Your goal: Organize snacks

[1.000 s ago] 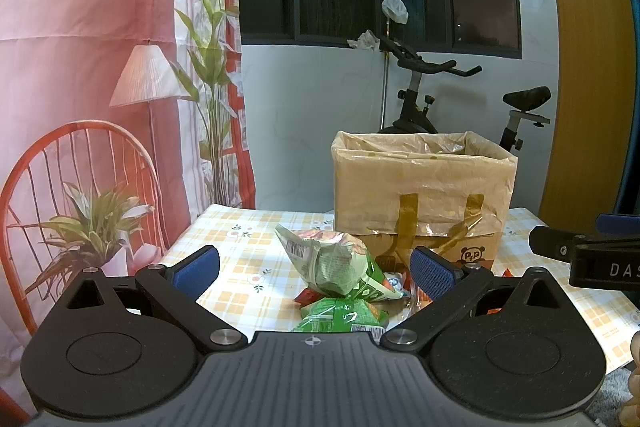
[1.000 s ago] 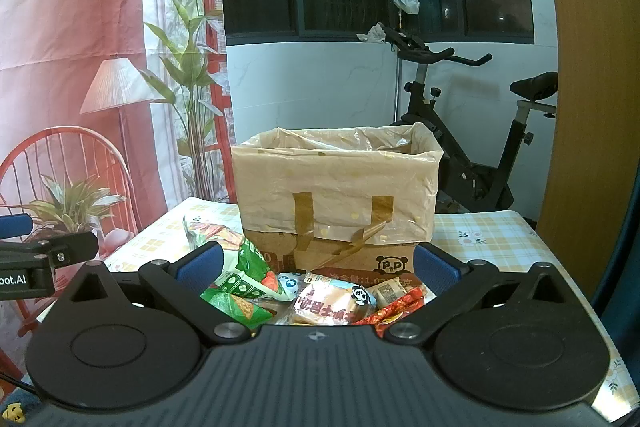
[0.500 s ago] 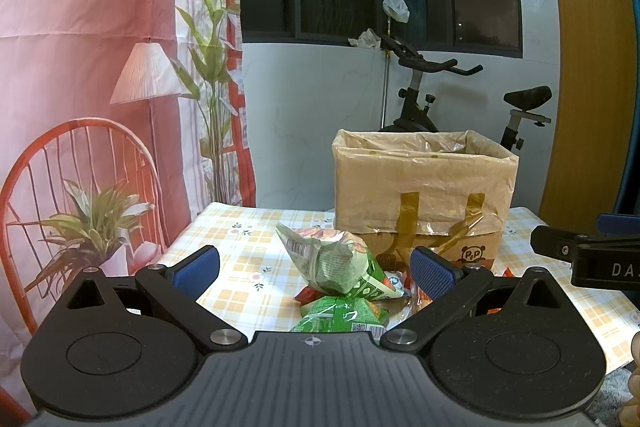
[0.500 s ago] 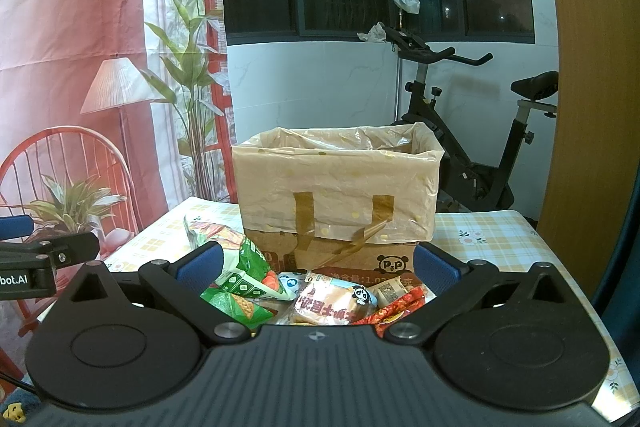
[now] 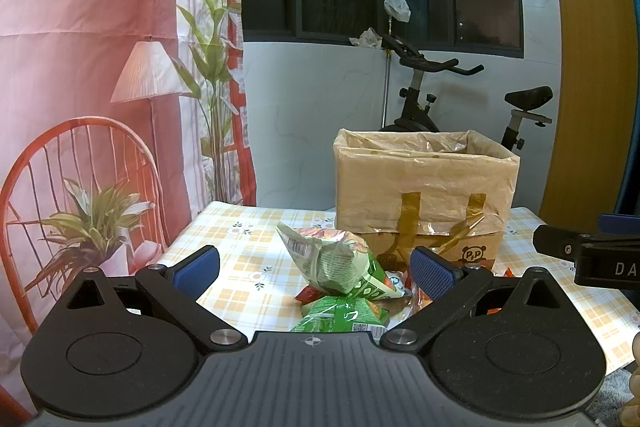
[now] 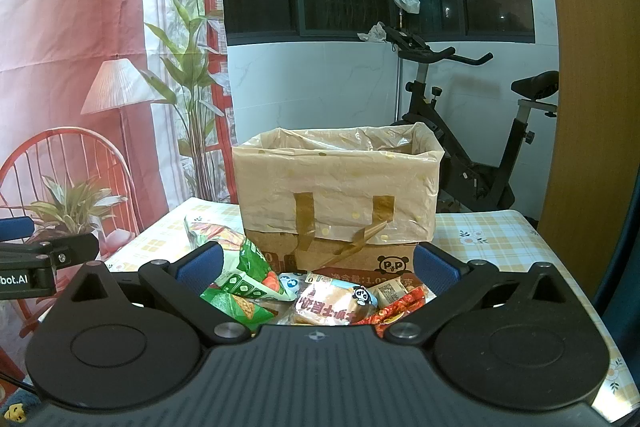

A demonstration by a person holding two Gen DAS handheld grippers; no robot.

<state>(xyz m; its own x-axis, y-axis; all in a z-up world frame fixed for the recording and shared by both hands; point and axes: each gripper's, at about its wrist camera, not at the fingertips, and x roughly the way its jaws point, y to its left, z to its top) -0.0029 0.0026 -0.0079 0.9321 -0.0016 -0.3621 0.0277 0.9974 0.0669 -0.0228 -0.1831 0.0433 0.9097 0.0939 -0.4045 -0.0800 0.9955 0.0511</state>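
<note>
Right wrist | snack pile [image 6: 316, 301]: crumpled green, red packets | box [image 6: 340, 199] behind

- The black left gripper [image 5: 314, 265] with blue pads is held level, jaws spread wide.
- The matching black right gripper [image 6: 316, 263] sits alongside, equally wide apart, empty.

One cardboard box [image 6: 338, 195], lined with a plastic bag, stands on the table [image 6: 500, 235] beyond the right tool [image 6: 316, 267]. Two tools are counted, the left tool [image 5: 316, 267] being the second. Green snack bags: two, an upper green bag [image 5: 340, 263] and a lower green bag [image 5: 340, 317] directly ahead of the left tool. One bread packet [image 6: 336, 303] and one red wrapper [image 6: 400, 307] lie between the right tool's fingers; further packets beneath cannot be counted.
</note>
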